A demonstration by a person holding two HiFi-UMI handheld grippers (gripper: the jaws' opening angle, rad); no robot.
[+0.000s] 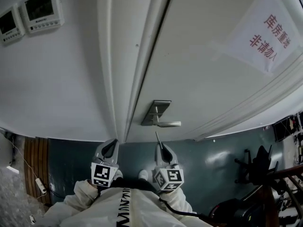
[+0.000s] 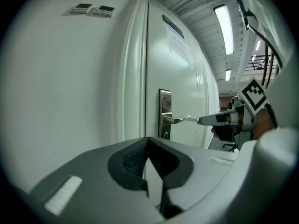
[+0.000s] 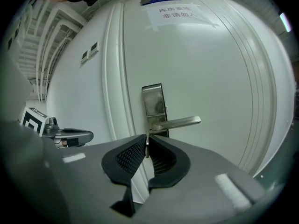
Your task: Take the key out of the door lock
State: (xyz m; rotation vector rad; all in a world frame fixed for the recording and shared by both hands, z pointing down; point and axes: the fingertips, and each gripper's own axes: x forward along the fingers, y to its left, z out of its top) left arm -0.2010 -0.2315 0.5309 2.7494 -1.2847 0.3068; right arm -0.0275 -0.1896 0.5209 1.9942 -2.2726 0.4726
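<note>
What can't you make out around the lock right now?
- The keyhole: in the right gripper view the right gripper covers the lock plate below the handle; in the head view the handle overhangs it.
- The key: only a thin edge-on sliver between the shut jaws, shape unreadable.
- Whether the key tip touches the handle: too small in the left gripper view.

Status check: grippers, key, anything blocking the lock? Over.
Left gripper shut, empty. Right gripper shut on key, thin blade between tips. Key apart from lock plate, apparently out. Nothing in the way.
</note>
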